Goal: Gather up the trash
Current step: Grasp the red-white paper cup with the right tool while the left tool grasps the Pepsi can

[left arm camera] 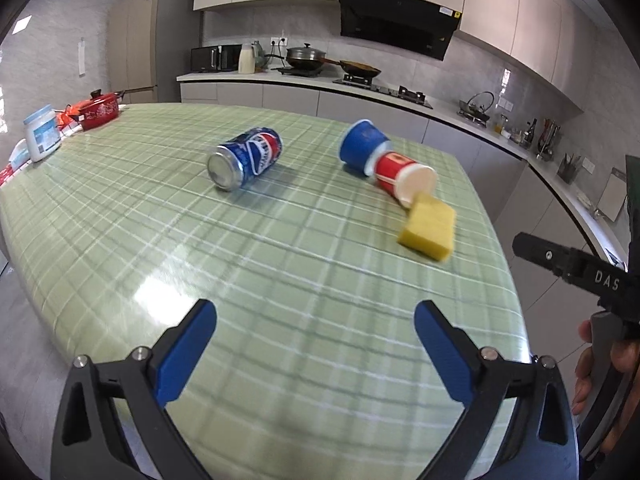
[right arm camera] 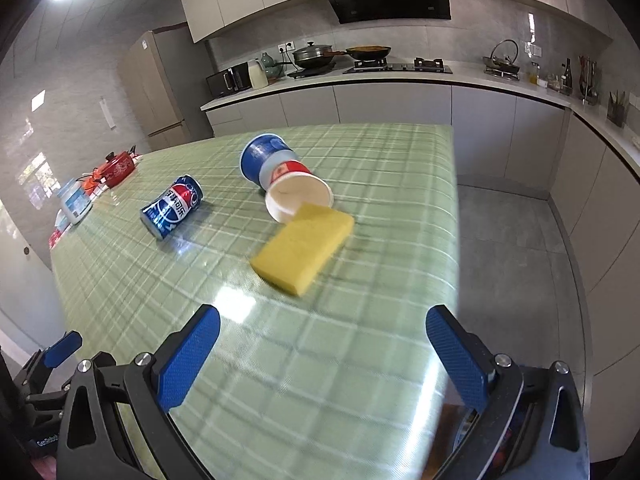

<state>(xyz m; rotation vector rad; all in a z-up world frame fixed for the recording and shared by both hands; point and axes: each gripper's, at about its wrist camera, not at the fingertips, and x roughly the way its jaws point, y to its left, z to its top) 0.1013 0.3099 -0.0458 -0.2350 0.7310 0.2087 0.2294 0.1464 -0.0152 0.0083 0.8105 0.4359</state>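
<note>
A blue Pepsi can (left arm camera: 245, 158) (right arm camera: 172, 206) lies on its side on the green checked tablecloth (left arm camera: 256, 272) (right arm camera: 360, 352). To its right lie a blue paper cup (left arm camera: 362, 147) (right arm camera: 262, 157) and a red-and-white paper cup (left arm camera: 404, 178) (right arm camera: 298, 192), also tipped over and touching. A yellow sponge (left arm camera: 429, 227) (right arm camera: 304, 249) rests against the red cup's mouth. My left gripper (left arm camera: 316, 348) hovers open over the near part of the table, well short of the can. My right gripper (right arm camera: 323, 354) is open too, nearest the sponge, with nothing between its fingers.
A white jar (left arm camera: 41, 133) (right arm camera: 74, 202) and a red pot (left arm camera: 100, 110) (right arm camera: 119, 168) stand at the table's far left edge. The table's right edge (right arm camera: 454, 216) drops to a grey floor. Kitchen counters with a stove run behind. A hand (left arm camera: 600, 364) holds the right gripper.
</note>
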